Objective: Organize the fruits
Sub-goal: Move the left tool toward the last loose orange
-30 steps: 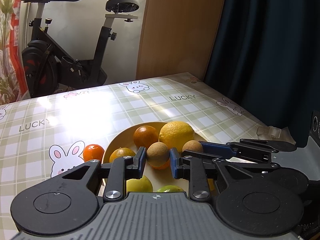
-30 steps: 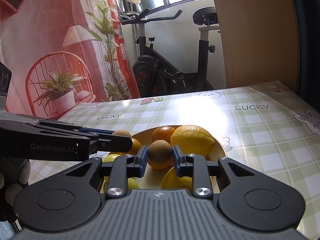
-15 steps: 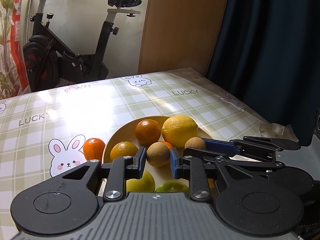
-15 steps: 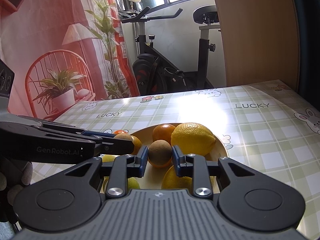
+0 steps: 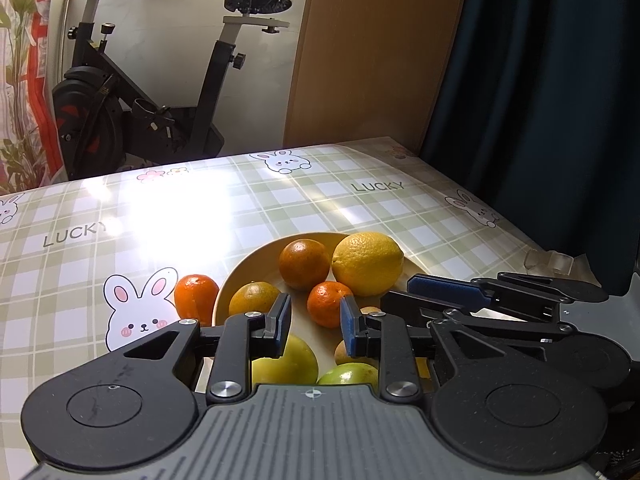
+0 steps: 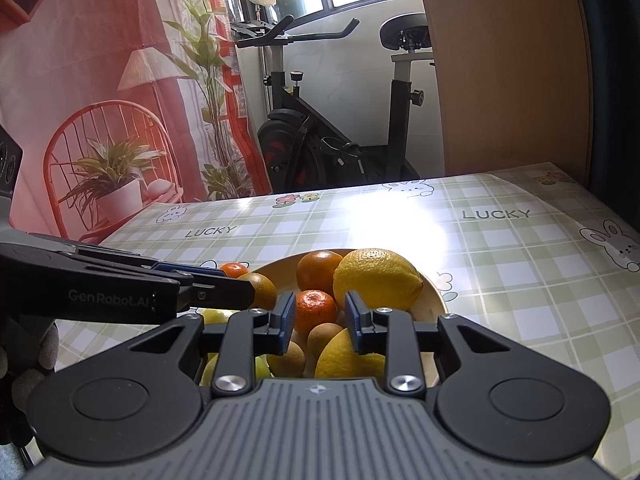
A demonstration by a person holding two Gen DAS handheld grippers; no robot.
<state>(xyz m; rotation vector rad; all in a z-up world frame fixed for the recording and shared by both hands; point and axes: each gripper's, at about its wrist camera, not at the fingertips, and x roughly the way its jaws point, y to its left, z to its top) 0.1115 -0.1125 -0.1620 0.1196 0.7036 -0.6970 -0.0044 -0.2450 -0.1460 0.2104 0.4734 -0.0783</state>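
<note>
A beige plate (image 5: 240, 276) (image 6: 434, 300) on the checked tablecloth holds a big lemon (image 5: 368, 262) (image 6: 376, 278), a dark orange (image 5: 305, 264) (image 6: 318, 266), a small tangerine (image 5: 330, 304) (image 6: 316, 310), a second lemon (image 6: 348, 354), green fruits (image 5: 290, 360) and small brown round fruits (image 6: 326, 334) (image 5: 344, 354). Another tangerine (image 5: 197, 296) lies on the cloth just left of the plate. My left gripper (image 5: 315, 326) hangs open over the plate's near side, holding nothing. My right gripper (image 6: 320, 318) is open and holds nothing too, close beside the left one.
The table (image 5: 120, 220) stretches away beyond the plate under bright glare. An exercise bike (image 5: 132, 104) stands behind its far edge, next to a wooden panel (image 5: 372, 52) and a dark curtain (image 5: 540, 80). A gloved hand (image 6: 28, 360) holds the left tool.
Each gripper held a brown round fruit before. Both fruits have left the jaws and now lie among the fruit in the plate. Both grippers drew back slightly.
</note>
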